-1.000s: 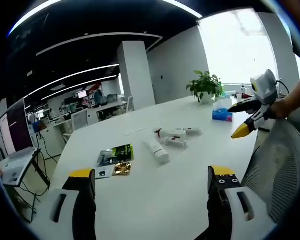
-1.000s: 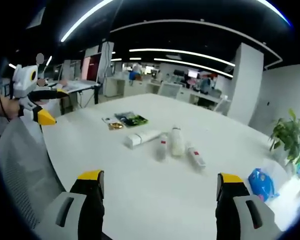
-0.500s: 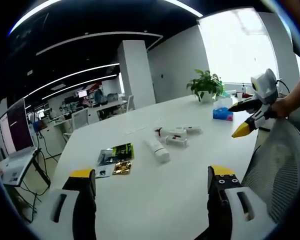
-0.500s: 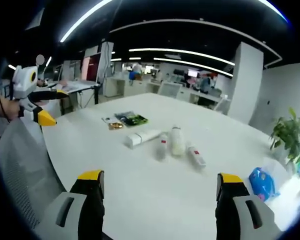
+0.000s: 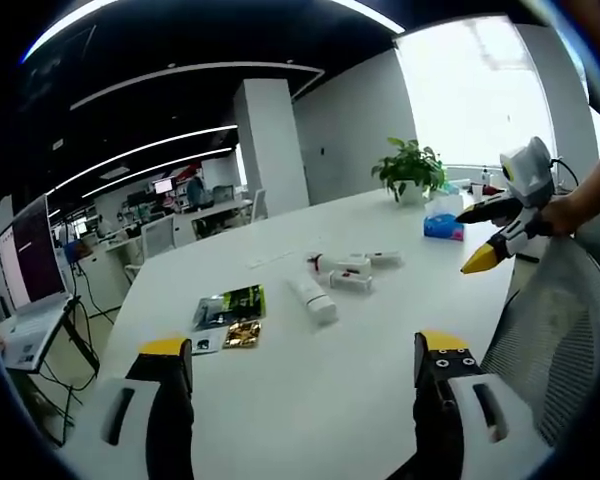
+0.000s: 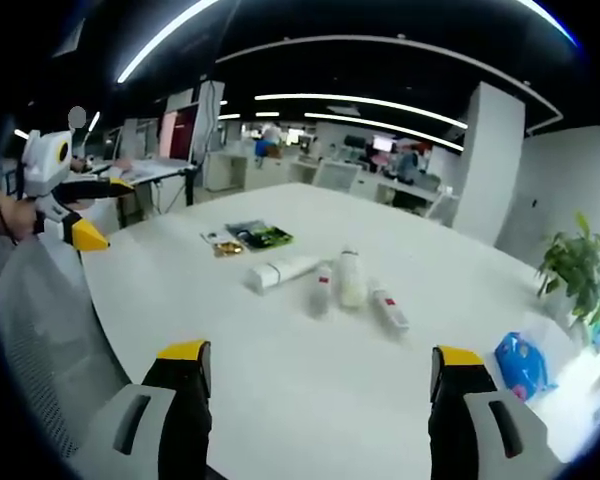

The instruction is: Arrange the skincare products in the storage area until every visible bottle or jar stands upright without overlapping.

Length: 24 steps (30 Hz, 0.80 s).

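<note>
Several white skincare bottles and tubes lie flat in a loose group mid-table: a large white tube (image 6: 280, 272), a slim tube with a red mark (image 6: 321, 289), a rounder white bottle (image 6: 352, 279) and another slim tube (image 6: 389, 309). The same large tube (image 5: 313, 300) and small bottles (image 5: 352, 272) appear in the left gripper view. My left gripper (image 5: 300, 365) is open, well short of them. My right gripper (image 6: 320, 372) is open too, also short of the group. Each gripper appears in the other's view: the right one (image 5: 500, 238) and the left one (image 6: 68, 205), both held by a hand.
Green and gold sachets (image 6: 250, 239) lie on the white table (image 6: 280, 380) beyond the bottles. A blue tissue pack (image 6: 520, 365) and a potted plant (image 6: 575, 275) stand at one end. A grey mesh chair back (image 5: 550, 330) sits at the table edge. A laptop (image 5: 25, 290) stands off the table.
</note>
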### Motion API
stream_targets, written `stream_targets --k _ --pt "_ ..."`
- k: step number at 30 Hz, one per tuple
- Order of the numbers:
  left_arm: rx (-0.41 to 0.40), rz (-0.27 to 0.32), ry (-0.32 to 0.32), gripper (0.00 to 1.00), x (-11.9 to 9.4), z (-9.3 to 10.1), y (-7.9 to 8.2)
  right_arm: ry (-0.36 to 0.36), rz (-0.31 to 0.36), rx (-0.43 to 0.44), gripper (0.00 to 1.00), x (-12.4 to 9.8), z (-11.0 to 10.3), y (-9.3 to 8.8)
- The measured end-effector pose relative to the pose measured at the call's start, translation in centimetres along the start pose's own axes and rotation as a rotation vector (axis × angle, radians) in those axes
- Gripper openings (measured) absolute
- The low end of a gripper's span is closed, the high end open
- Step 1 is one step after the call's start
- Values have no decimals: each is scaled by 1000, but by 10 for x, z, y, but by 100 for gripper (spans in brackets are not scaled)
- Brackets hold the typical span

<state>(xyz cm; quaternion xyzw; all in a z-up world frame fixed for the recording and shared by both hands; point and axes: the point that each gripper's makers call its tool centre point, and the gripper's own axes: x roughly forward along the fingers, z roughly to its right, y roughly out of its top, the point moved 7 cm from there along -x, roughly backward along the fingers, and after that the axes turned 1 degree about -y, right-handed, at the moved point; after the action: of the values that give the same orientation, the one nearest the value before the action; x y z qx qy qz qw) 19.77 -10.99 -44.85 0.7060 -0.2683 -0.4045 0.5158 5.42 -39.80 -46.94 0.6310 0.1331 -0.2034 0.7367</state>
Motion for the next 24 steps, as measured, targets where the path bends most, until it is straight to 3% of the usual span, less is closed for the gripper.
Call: stream_targets --k 11,18,22,24 --pt "-11 -29 -8 84 3 0 -5 -9 6 30 94 2 9 2" --pt "-47 -67 6 82 5 -5 -10 30 22 39 89 11 30 22" --pt "-71 -146 2 79 9 -3 -18 66 25 67 87 20 35 33" --pt "-67 -131 5 79 7 -3 -17 67 15 60 86 26 38 35"
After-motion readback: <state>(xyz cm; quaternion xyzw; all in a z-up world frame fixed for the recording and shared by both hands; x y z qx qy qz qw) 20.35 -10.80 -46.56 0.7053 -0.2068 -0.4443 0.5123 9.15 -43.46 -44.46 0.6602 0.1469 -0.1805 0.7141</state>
